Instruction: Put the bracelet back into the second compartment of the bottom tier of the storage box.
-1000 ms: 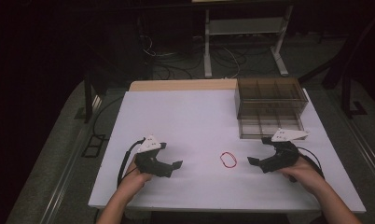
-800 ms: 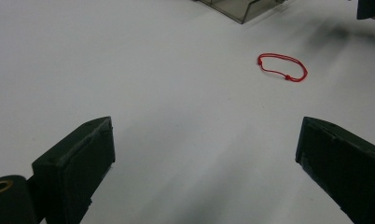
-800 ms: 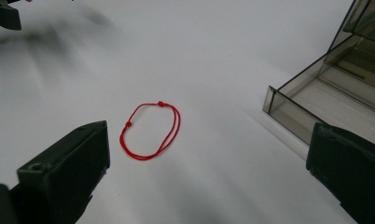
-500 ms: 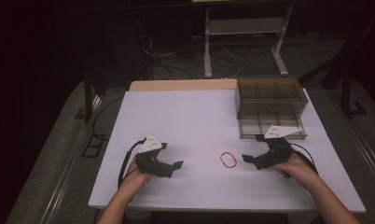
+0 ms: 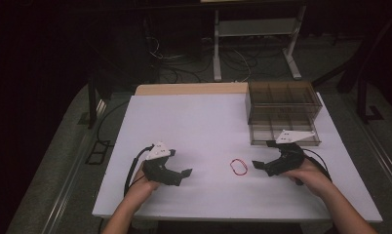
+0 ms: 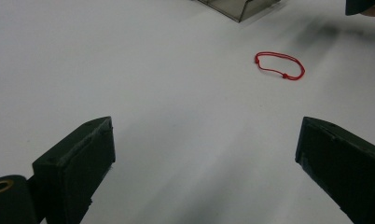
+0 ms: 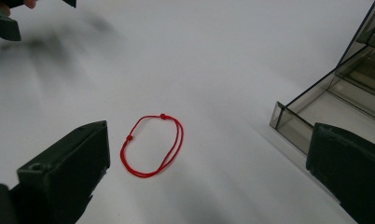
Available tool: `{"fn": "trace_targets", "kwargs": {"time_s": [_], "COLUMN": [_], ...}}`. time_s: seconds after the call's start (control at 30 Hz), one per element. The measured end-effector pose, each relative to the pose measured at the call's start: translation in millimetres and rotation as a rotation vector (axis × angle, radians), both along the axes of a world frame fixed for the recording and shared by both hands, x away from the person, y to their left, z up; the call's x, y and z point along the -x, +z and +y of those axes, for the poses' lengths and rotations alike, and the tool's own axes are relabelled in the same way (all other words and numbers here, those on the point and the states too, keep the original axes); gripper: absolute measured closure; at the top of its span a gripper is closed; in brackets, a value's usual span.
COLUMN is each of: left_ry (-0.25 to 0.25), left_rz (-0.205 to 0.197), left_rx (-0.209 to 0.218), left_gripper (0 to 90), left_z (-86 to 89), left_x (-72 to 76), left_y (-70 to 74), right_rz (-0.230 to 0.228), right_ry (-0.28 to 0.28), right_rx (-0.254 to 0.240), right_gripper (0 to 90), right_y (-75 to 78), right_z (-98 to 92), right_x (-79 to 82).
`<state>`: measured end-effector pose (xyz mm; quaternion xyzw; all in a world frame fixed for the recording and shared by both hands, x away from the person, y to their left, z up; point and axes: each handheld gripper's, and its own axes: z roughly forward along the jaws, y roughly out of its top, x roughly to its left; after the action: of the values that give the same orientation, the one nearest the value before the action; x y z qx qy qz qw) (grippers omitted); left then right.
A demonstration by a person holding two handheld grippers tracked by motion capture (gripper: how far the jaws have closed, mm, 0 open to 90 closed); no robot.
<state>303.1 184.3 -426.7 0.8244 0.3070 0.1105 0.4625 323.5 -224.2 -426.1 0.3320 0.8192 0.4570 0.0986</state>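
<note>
White table (image 5: 204, 126), matt and bare over most of its top; it carries every item listed below.

Smoked clear-plastic organiser box (image 5: 283, 111), divided into compartments, standing at the table's far right corner. It serves as the landmark for this entry. Its near corner shows at the right edge of the right gripper view (image 7: 316, 116).

Right gripper (image 5: 260, 165), black with a grey three-cornered plate on top, held low over the table just in front of the box's near wall. Its jaws stand wide apart with nothing between them, pointing away from the box toward the table's middle.

Left gripper (image 5: 185, 173), same make, well away from the box on the opposite half of the table. Its jaws are likewise spread and empty, pointing back toward the box side.

Red cord bracelet (image 5: 240, 166), a thin double loop with two small knots, lying flat on the table in front of the box and a little toward the middle. In the right gripper view the red cord bracelet (image 7: 153, 145) sits close ahead, between the jaw lines and nearer the left one, its long axis running roughly along the line of reach. From the left gripper it lies far ahead and off to the right (image 6: 280, 65).

Judgement: the right gripper is much the nearer, and a short forward advance with a slight shift would bracket the loop.
</note>
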Motion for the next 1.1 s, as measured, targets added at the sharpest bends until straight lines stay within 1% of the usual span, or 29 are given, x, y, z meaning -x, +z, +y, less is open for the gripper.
{"fn": "trace_targets", "kwargs": {"time_s": [0.03,0.1,0.23,0.43,0.5,0.57,0.6,0.63,0.73,0.83,0.9,1.0,1.1], "left_ry": [0.002,-0.001,-0.001,-0.005,-0.005,-0.005,-0.006,-0.006,-0.006,-0.005,-0.006,-0.004,-0.004], "left_rz": [0.0,0.0,0.0,0.0,0.0,0.002,0.002,0.001,0.001,0.002,0.002,0.0,0.001], "left_rx": [0.005,0.001,0.001,0.003,0.004,0.005,0.005,0.005,0.006,0.006,0.006,0.009,0.008], "left_gripper": [3.6,3.6,3.6,3.6,3.6,3.7,3.6,3.7,3.7,3.6,3.7,3.6,3.7], "left_z": [-0.5,-0.5,-0.8,-0.8,-0.8,-0.8,-0.7,-0.7,-0.7,-0.9,-0.9,-0.6,-0.7], "left_x": [0.1,0.2,0.3,0.4,0.3,0.1,0.1,0.1,0.1,0.1,0.0,-0.4,-0.5], "left_y": [0.0,0.0,0.0,0.1,0.0,-0.1,-0.1,-0.1,0.0,-0.1,-0.1,0.0,-0.1], "right_rz": [-0.001,0.001,0.006,0.031,0.04,0.036,0.033,0.041,0.045,0.051,0.055,0.056,0.062], "right_ry": [0.001,0.001,0.018,0.067,0.08,0.089,0.094,0.095,0.102,0.108,0.116,0.136,0.148], "right_rx": [0.003,0.007,0.029,0.061,0.063,0.062,0.056,0.055,0.059,0.061,0.065,0.062,0.067], "right_gripper": [0.0,0.0,0.0,0.0,0.5,6.1,7.0,7.6,12.9,15.8,18.2,24.5,26.9], "right_y": [0.3,1.2,2.2,2.5,2.4,2.2,2.1,2.2,2.0,2.1,2.1,2.2,1.7], "right_z": [1.2,3.6,8.8,16.4,19.0,20.5,21.2,22.0,24.2,27.1,29.2,32.2,35.3], "right_x": [-1.0,-2.8,-7.0,-11.7,-13.2,-13.9,-14.6,-15.3,-17.6,-20.2,-22.1,-24.5,-26.4]}}
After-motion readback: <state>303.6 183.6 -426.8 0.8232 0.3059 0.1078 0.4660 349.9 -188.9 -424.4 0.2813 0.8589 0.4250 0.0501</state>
